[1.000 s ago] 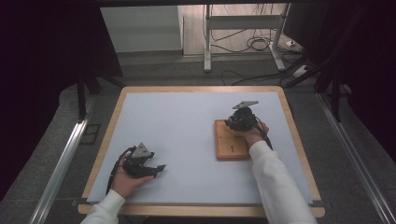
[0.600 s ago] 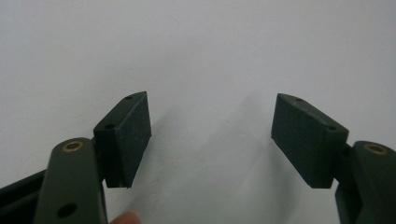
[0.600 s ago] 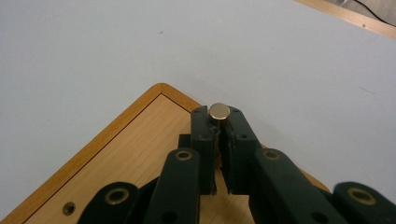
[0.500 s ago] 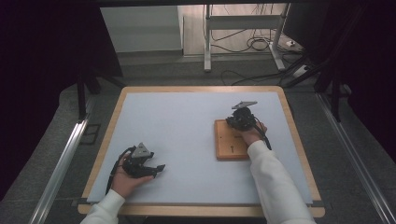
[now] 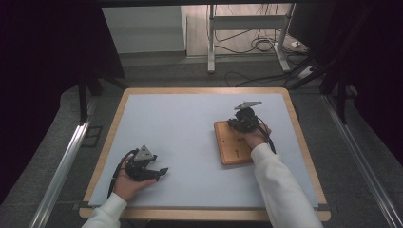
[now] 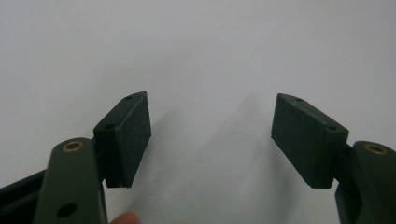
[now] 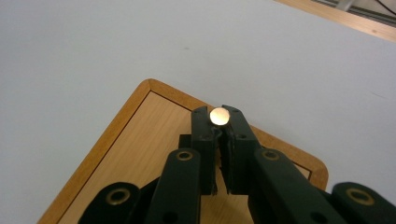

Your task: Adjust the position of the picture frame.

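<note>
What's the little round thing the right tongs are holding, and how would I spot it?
Start at the wooden board on the table's right half. The right tongs hang above its far corner, shut on a small pale disc, the one shiny spot among black jaws.

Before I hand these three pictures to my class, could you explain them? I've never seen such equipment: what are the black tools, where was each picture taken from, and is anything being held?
No machine here: a person at a table holds a black two-jaw gripper in each hand. The wide picture comes from a fixed camera above, looking down. The left gripper rests near the table's front edge. The right gripper sits over a wooden board, the one thing lying on the pale surface.

The other two pictures come from small cameras riding on the grippers, looking along their jaws. The left gripper's jaws stand wide apart over bare table, holding nothing. The right gripper's jaws are closed on a small round pale piece, above one corner of the board. What that piece is, I cannot tell.
</note>
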Motion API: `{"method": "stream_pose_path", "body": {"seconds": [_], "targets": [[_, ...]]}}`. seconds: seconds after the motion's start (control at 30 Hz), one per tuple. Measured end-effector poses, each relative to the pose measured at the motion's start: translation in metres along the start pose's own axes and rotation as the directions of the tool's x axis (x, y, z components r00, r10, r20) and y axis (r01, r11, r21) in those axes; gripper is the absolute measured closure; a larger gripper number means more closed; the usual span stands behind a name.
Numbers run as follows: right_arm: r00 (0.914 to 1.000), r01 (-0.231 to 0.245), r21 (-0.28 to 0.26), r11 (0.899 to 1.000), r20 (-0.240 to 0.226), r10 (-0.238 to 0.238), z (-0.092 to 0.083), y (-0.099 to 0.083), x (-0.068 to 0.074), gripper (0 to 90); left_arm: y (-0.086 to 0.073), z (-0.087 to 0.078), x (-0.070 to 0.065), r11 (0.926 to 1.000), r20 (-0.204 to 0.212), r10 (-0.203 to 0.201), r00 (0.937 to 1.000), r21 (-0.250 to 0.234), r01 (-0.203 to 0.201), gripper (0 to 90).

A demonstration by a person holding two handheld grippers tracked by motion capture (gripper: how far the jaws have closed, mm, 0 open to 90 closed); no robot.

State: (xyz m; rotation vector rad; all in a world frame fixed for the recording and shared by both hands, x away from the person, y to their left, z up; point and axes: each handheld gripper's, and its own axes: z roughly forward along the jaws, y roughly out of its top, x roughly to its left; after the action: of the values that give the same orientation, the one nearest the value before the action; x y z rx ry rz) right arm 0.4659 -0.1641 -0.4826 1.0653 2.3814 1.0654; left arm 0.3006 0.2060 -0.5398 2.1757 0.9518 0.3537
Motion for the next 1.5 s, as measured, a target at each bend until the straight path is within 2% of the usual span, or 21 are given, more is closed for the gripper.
{"method": "stream_pose_path", "body": {"seconds": [0.13,0.17,0.2,0.5,0.73,1.0,1.1,1.17,1.23,1.3,1.37,1.4,1.5], "targets": [[0.9991,0.027,0.005,1.000,-0.032,-0.027,-0.002,0.002,0.017,85.4,0.000,0.000,-0.001,1.0000,0.002,0.003,1.0000,0.003,-0.003,27.9],[0.9991,0.027,0.005,1.000,-0.032,-0.027,-0.002,0.002,0.017,85.4,0.000,0.000,-0.001,1.0000,0.002,0.003,1.0000,0.003,-0.003,27.8],[0.9977,0.038,0.013,0.999,-0.057,-0.037,-0.001,0.001,0.028,85.3,0.001,0.000,-0.001,1.0000,0.003,0.003,1.0000,0.002,-0.003,27.9],[0.9832,0.133,0.037,0.990,-0.131,-0.127,0.014,-0.003,0.073,85.3,0.001,0.001,-0.002,1.0000,0.004,0.007,1.0000,0.006,-0.007,27.9],[0.9744,0.164,0.036,0.986,-0.161,-0.157,0.025,0.000,0.093,85.2,0.000,0.001,-0.001,1.0000,0.004,0.006,1.0000,0.005,-0.006,27.8],[0.9598,0.215,0.040,0.976,-0.193,-0.203,0.033,0.002,0.114,85.1,0.000,0.001,-0.001,1.0000,0.005,0.004,1.0000,0.004,-0.004,27.8],[0.9545,0.244,0.044,0.969,-0.188,-0.232,0.037,-0.001,0.116,84.4,0.000,0.000,-0.002,1.0000,0.004,0.002,1.0000,0.001,-0.002,27.8],[0.9557,0.227,0.036,0.973,-0.201,-0.215,0.038,-0.002,0.114,82.8,0.000,0.000,-0.001,1.0000,0.003,0.002,1.0000,-0.002,-0.002,27.8],[0.9560,0.192,0.019,0.981,-0.229,-0.183,0.036,-0.002,0.110,69.2,0.000,-0.001,-0.001,1.0000,0.002,0.002,1.0000,0.000,-0.002,27.8],[0.9596,0.203,0.003,0.979,-0.200,-0.199,0.030,-0.002,0.107,62.4,-0.001,-0.001,-0.001,1.0000,0.002,0.002,1.0000,-0.001,-0.002,27.8],[0.9619,0.199,-0.006,0.980,-0.190,-0.197,0.022,-0.004,0.102,53.8,-0.001,-0.001,-0.001,1.0000,0.002,0.002,1.0000,-0.002,-0.002,27.8],[0.9669,0.185,-0.013,0.983,-0.177,-0.184,0.017,-0.005,0.100,49.4,-0.001,-0.001,-0.001,1.0000,0.002,0.003,1.0000,-0.001,-0.003,27.7],[0.9761,0.148,-0.031,0.988,-0.156,-0.151,0.002,-0.009,0.089,45.8,0.000,0.000,-0.002,1.0000,0.002,0.006,1.0000,0.000,-0.006,27.7]]}}
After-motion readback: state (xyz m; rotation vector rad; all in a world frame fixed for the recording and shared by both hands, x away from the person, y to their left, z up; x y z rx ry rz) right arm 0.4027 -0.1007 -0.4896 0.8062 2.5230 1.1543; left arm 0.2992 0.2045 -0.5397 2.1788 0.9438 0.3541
